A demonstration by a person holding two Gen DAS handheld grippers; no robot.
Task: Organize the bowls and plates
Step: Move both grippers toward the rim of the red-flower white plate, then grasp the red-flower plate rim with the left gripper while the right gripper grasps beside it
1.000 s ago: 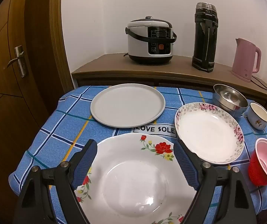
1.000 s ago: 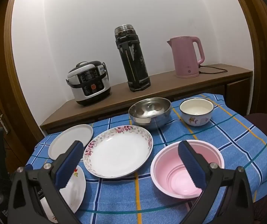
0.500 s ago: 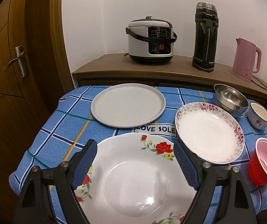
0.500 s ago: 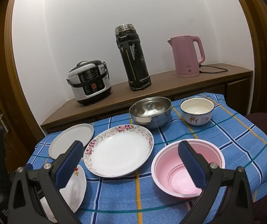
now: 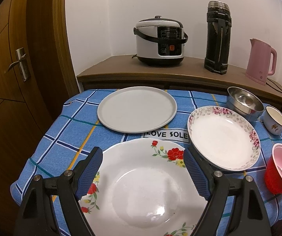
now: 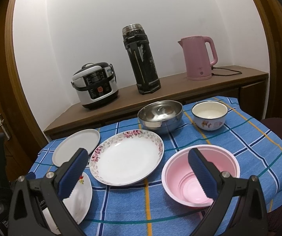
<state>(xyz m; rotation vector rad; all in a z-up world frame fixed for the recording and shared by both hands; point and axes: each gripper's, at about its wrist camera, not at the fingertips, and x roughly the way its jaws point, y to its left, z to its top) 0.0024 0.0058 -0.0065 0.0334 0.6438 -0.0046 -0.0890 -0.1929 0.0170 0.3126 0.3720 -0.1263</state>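
My left gripper (image 5: 143,157) is open and empty above a white plate with red flowers (image 5: 141,188) at the table's near left; that plate also shows in the right wrist view (image 6: 80,196). A plain grey plate (image 5: 137,109) lies behind it. A pink-flower-rimmed plate (image 5: 223,137) lies at the centre, also seen from the right (image 6: 127,157). My right gripper (image 6: 137,157) is open and empty, its right finger over the pink bowl (image 6: 200,175). A steel bowl (image 6: 160,116) and a small enamel bowl (image 6: 210,115) stand at the back.
A blue checked cloth (image 6: 259,143) covers the table. Behind it a wooden sideboard (image 6: 180,90) holds a rice cooker (image 6: 95,85), a black thermos (image 6: 141,59) and a pink kettle (image 6: 198,58). Wooden doors stand left (image 5: 13,68) and right.
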